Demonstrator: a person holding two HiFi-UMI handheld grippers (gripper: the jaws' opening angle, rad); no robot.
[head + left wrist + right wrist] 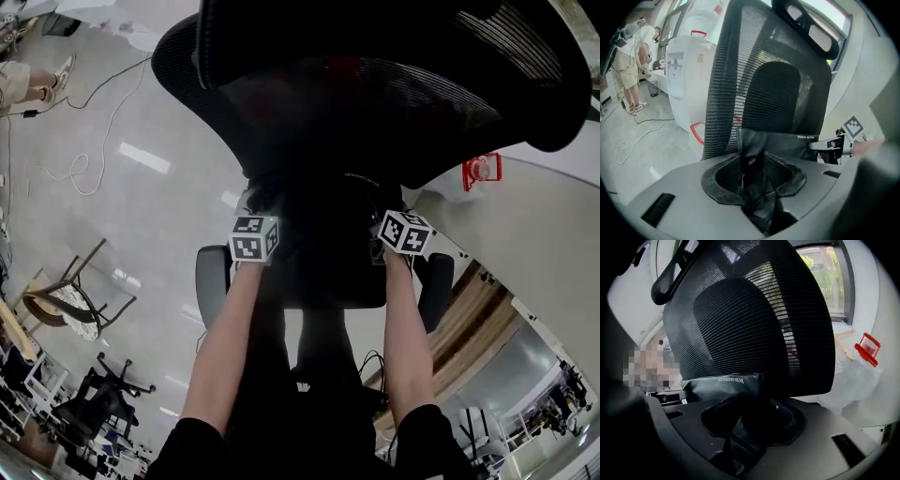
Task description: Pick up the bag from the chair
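Note:
A black bag (328, 248) with white lettering rests on the seat of a black mesh office chair (375, 103), against its backrest. My left gripper (255, 251) is at the bag's left end and my right gripper (403, 246) at its right end. In the left gripper view the left gripper (754, 190) is shut on a fold of the bag's black material, with the bag's body (787, 143) just beyond. In the right gripper view the right gripper (740, 427) is shut on a dark strap of the bag (726, 383). Both sets of fingertips are hidden in the head view.
The chair's armrests (212, 281) flank my forearms. A cable (89, 155) lies on the grey floor at the left, near a person (630, 65). Other chairs (70, 300) stand lower left. A red-trimmed clear container (863, 352) sits by the white wall on the right.

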